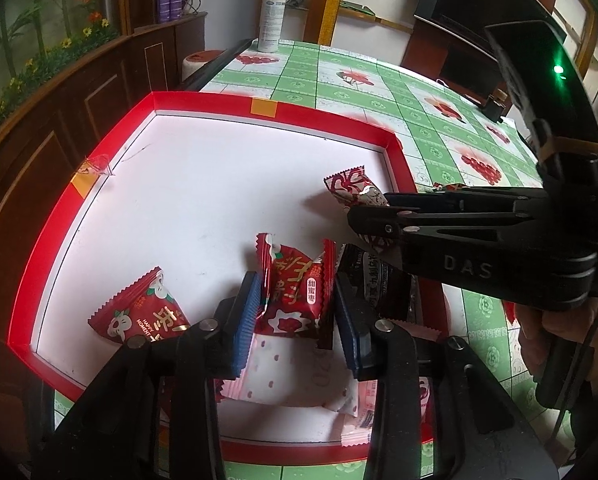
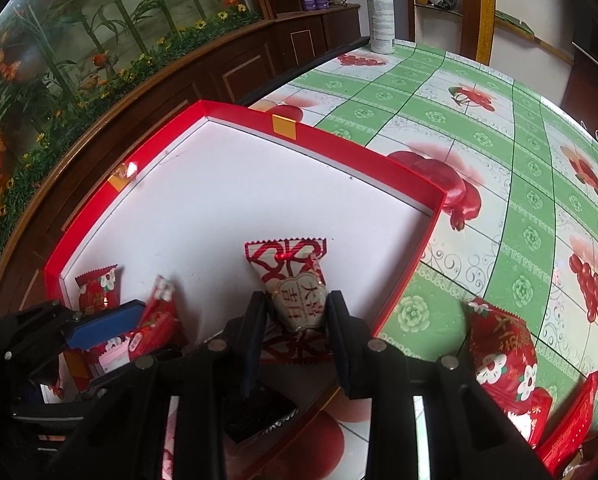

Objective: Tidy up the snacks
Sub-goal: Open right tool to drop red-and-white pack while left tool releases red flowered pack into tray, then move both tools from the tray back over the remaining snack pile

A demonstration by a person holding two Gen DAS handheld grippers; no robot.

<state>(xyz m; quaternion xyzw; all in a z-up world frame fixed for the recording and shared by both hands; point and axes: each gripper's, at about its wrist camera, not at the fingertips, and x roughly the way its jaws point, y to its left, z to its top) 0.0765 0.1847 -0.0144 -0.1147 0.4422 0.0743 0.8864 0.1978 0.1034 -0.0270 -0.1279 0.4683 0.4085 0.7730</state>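
A flat box with a red rim [image 1: 331,120] and a white floor lies on the table. My left gripper [image 1: 295,280] is low over its near end, and its blue pads touch both sides of a dark red snack packet [image 1: 295,300]. That packet rests over a pink-and-white packet [image 1: 291,372]. My right gripper [image 2: 297,298] holds a red-and-white patterned packet [image 2: 295,276] just above the box floor near the right wall [image 2: 379,156]. In the left wrist view the same packet [image 1: 351,188] sticks out past the right gripper's tips [image 1: 351,216].
Another red flower-print packet [image 1: 139,316] and a black packet [image 1: 375,280] lie in the box. Two red packets [image 2: 503,364] [image 2: 571,420] lie on the green checked tablecloth [image 2: 499,120] right of the box. A white spray bottle [image 1: 271,16] stands at the table's far edge.
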